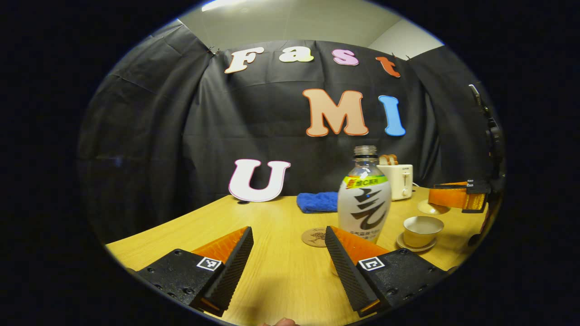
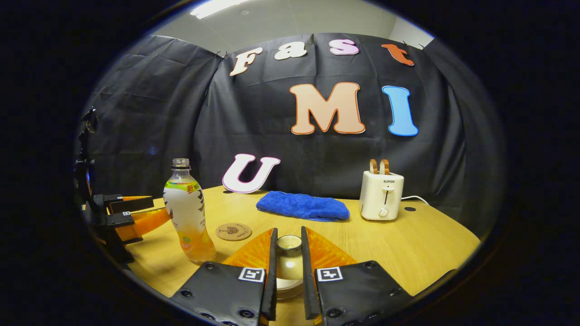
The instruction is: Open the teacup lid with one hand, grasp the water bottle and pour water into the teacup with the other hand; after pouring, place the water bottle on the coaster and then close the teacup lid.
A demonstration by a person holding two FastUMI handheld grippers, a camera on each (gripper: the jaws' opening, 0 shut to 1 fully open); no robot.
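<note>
1. Right gripper [image 2: 288, 253] clamps the pale ceramic lid [image 2: 289, 246] by its knob, clear of the open cream teacup [image 1: 422, 230].
2. Left gripper [image 1: 288, 253], jaws spread, should square up on the clear plastic water bottle [image 1: 364, 199] beside the round cork coaster [image 1: 314, 237].

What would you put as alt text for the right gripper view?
The right gripper is shut on the teacup lid, held above a wooden table. At left stand an uncapped bottle and a round coaster, with the left gripper by the bottle; a blue cloth and a toaster sit behind.
</note>
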